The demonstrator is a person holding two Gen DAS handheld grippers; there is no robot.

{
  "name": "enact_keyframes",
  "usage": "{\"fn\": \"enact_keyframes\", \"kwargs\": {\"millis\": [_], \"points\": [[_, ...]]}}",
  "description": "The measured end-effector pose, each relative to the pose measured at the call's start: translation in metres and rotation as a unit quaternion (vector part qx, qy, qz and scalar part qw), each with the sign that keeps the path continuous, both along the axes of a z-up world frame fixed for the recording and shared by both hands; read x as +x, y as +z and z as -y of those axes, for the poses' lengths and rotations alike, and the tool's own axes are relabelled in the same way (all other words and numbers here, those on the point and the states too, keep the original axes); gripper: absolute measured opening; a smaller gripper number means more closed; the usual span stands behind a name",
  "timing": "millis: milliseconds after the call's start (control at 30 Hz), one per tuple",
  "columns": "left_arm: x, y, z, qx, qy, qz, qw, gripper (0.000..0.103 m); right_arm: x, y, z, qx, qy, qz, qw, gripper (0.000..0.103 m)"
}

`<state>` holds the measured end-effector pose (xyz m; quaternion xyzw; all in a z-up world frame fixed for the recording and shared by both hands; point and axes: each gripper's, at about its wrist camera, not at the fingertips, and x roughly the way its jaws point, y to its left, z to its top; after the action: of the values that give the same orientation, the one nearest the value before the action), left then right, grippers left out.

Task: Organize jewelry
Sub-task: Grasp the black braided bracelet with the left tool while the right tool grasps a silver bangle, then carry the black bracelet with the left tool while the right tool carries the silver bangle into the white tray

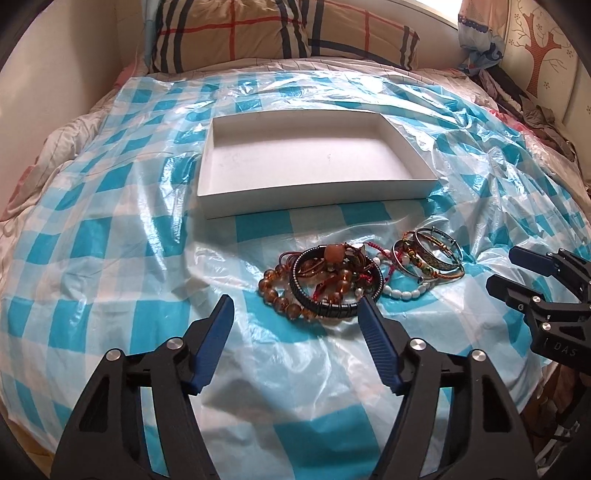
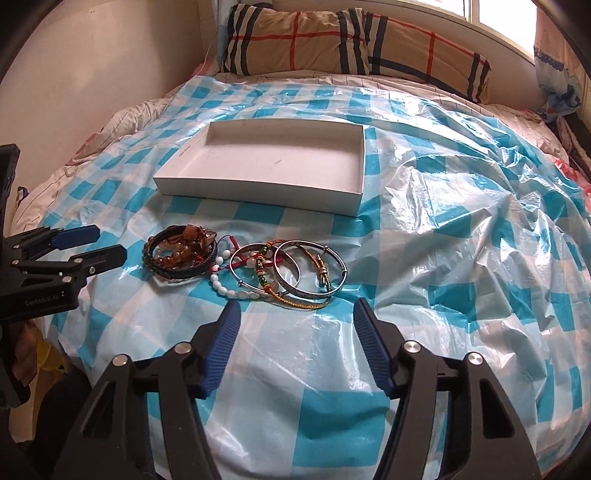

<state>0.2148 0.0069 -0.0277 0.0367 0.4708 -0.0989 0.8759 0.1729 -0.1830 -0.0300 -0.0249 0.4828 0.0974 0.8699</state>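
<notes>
A pile of jewelry lies on the blue-checked plastic sheet: a black band bracelet [image 1: 334, 308] with amber beads [image 1: 275, 293], a white bead bracelet [image 1: 404, 293] and silver bangles [image 1: 437, 254]. The same pile shows in the right wrist view, with the black bracelet [image 2: 177, 271] and the bangles [image 2: 314, 267]. An empty white box [image 1: 317, 188] sits behind the pile; it also shows in the right wrist view [image 2: 258, 190]. My left gripper [image 1: 295, 306] is open just before the black bracelet. My right gripper [image 2: 295, 308] is open just before the bangles.
The plastic sheet [image 1: 110, 258] covers a bed and is wrinkled. A plaid pillow [image 1: 258, 33] lies at the head of the bed. A wall [image 2: 92, 74] stands at the left. Clothes [image 1: 517, 99] are heaped at the far right.
</notes>
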Motion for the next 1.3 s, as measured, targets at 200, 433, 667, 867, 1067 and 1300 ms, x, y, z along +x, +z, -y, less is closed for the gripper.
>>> {"fn": "enact_keyframes", "kwargs": {"millis": [200,433,667,867,1067,1300], "points": [[0.038,-0.027,0.010,0.003,-0.003,-0.018,0.9998,0.057,0.034,-0.017,-0.002,0.006,0.030,-0.022,0.999,0.050],[0.053,-0.042,0.013,0.001,-0.008,-0.033,0.9994,0.036,0.055,-0.045,-0.017,0.012,0.072,-0.056,0.996,0.028],[0.053,-0.046,0.012,0.000,-0.011,-0.031,0.9995,0.015,0.063,-0.058,-0.022,0.022,0.087,-0.066,0.994,0.012],[0.049,-0.041,0.001,-0.029,-0.009,-0.039,0.9988,0.009,0.056,-0.048,-0.016,0.041,0.080,-0.048,0.995,0.006],[0.041,-0.031,-0.005,-0.041,-0.010,-0.031,0.9986,0.008,0.051,-0.040,-0.007,0.051,0.070,-0.037,0.996,0.006],[0.033,-0.018,-0.020,-0.076,-0.003,-0.027,0.9968,0.008,0.042,-0.031,-0.003,0.069,0.065,-0.029,0.995,0.006]]}}
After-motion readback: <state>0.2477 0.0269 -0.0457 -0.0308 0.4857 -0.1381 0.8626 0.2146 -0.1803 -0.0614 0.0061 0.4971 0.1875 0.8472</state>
